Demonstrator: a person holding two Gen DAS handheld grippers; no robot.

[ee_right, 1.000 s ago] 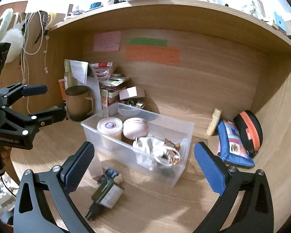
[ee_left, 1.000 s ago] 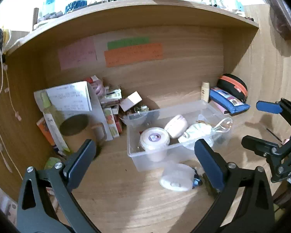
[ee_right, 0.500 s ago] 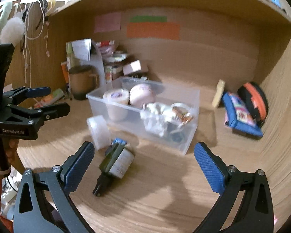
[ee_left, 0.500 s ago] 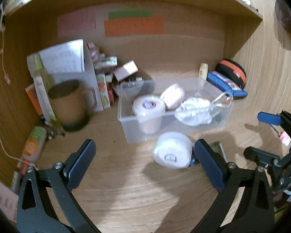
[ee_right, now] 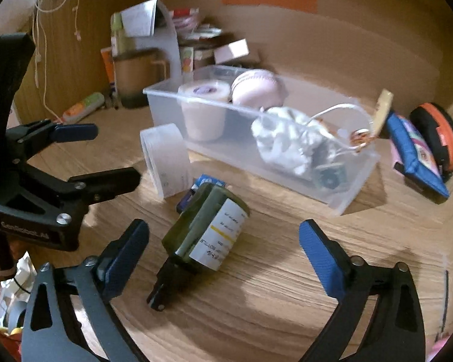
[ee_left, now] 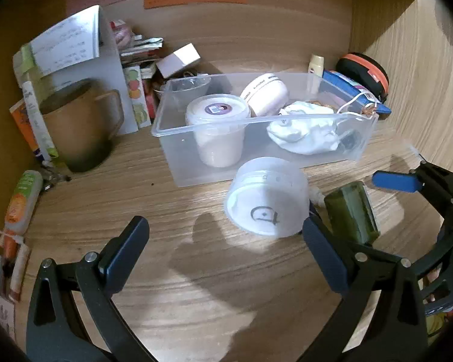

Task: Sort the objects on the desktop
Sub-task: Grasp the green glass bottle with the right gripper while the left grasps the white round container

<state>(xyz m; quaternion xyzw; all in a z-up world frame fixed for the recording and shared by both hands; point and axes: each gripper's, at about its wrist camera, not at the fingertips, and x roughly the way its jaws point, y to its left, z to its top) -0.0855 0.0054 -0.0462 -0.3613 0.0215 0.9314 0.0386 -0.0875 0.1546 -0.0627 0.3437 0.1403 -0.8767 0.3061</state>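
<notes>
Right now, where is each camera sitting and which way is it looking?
Left wrist: sits on the left gripper, looking forward and down at the desk; the round white tub lies on its side just ahead of its open fingers; the right gripper pokes in at the right.
Right wrist: sits on the right gripper, also tilted down; the green bottle lies between its open fingers, untouched; the left gripper shows at the left.
Both share the tub, the bottle and the clear box.
</notes>
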